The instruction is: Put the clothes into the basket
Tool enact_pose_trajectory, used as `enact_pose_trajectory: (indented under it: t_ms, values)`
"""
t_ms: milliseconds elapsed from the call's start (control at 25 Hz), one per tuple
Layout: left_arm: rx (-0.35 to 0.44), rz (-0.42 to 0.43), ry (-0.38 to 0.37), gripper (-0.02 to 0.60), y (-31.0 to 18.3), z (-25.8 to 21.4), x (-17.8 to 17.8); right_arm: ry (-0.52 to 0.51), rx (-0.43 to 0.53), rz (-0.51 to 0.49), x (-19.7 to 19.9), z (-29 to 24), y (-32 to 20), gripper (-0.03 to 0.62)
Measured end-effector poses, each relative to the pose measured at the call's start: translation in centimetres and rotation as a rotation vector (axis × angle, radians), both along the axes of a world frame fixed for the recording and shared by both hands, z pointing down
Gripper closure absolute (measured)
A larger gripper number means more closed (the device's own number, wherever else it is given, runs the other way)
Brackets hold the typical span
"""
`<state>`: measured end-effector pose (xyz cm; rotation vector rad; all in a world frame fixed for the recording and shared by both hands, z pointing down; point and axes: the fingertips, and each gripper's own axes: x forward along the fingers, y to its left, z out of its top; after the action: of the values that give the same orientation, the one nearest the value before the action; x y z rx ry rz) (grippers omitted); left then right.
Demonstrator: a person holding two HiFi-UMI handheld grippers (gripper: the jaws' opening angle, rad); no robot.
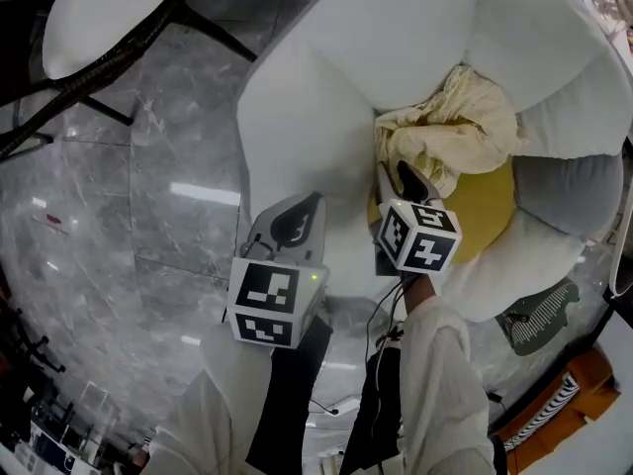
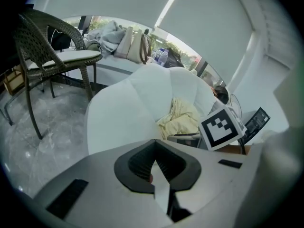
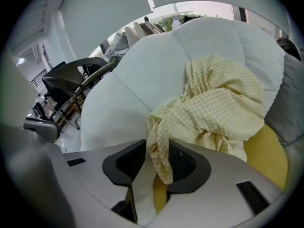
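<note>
A pale yellow checked garment (image 1: pixel 450 127) (image 2: pixel 180 120) (image 3: pixel 223 108) lies crumpled on the seat of a big white padded chair (image 1: pixel 326 97). My right gripper (image 1: pixel 404 181) (image 3: pixel 159 161) reaches down to the garment's near edge. Its jaws stand apart, and a hanging fold of the cloth lies between them, not pinched. My left gripper (image 1: pixel 290 221) (image 2: pixel 154 163) hovers lower left, over the chair's near rim, with its jaws together and nothing in them. The right gripper's marker cube (image 2: pixel 221 127) shows in the left gripper view. No basket is in view.
A yellow cushion (image 1: pixel 485 206) and a grey cushion (image 1: pixel 569 191) sit under and beside the garment. A dark wicker chair (image 1: pixel 99 18) (image 2: pixel 47 51) with a white seat pad stands at the far left on the grey marble floor (image 1: pixel 148 216). Cables hang below the grippers.
</note>
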<state>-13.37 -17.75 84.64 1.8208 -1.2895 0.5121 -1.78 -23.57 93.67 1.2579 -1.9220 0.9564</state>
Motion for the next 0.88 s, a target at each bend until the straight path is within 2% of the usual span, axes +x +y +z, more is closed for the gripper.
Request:
enact_pose_trajectory:
  t_ms: [280,440,560,880]
  values:
    - [-0.009,-0.034,0.004,0.577,0.7,-0.3,-0.5,0.029,-0.034,0.026,0.5,1.8,-0.4,0.468]
    - [-0.019,-0.047,0.002,0.577,1.6,-0.2,-0.8,0.048,-0.037,-0.009,0.5,2.2,-0.8,0.47]
    - [-0.025,-0.06,0.0,0.577,2.0,-0.2,-0.9,0.054,-0.044,-0.024,0.1,2.2,-0.8,0.524]
    - [-0.011,-0.054,-0.011,0.577,2.4,-2.0,-0.3,0.031,-0.044,-0.043,0.5,0.4,0.3,0.554]
